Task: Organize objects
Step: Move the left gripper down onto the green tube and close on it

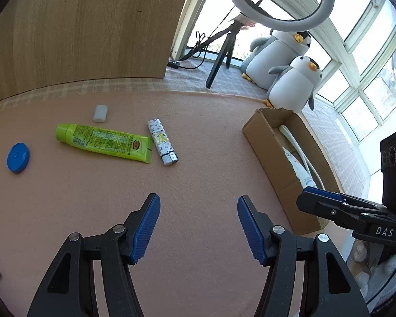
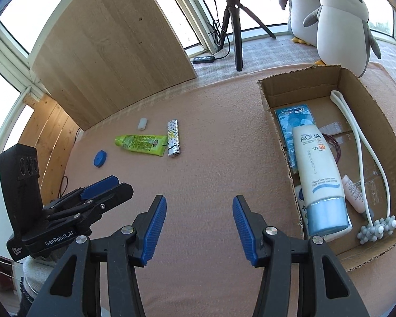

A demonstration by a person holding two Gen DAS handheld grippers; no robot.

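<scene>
On the pink mat lie a lime-green tube (image 1: 104,142) (image 2: 141,144), a patterned lighter (image 1: 162,141) (image 2: 173,140), a small white cap (image 1: 100,112) (image 2: 142,124) and a blue round disc (image 1: 18,157) (image 2: 100,158). A cardboard box (image 1: 266,155) (image 2: 277,95) at the right holds a white sunscreen tube (image 2: 318,177), a blue packet (image 2: 290,121), a white massage roller (image 2: 356,142) and a small pink tube (image 2: 352,192). My left gripper (image 1: 198,227) is open, empty, short of the lighter. My right gripper (image 2: 199,228) is open and empty, left of the box.
A wooden board (image 1: 79,26) (image 2: 113,42) stands behind the mat. A tripod (image 1: 221,50) (image 2: 235,26) with a ring light (image 1: 277,0) and two plush penguins (image 1: 293,79) (image 2: 343,23) stand at the back by the windows.
</scene>
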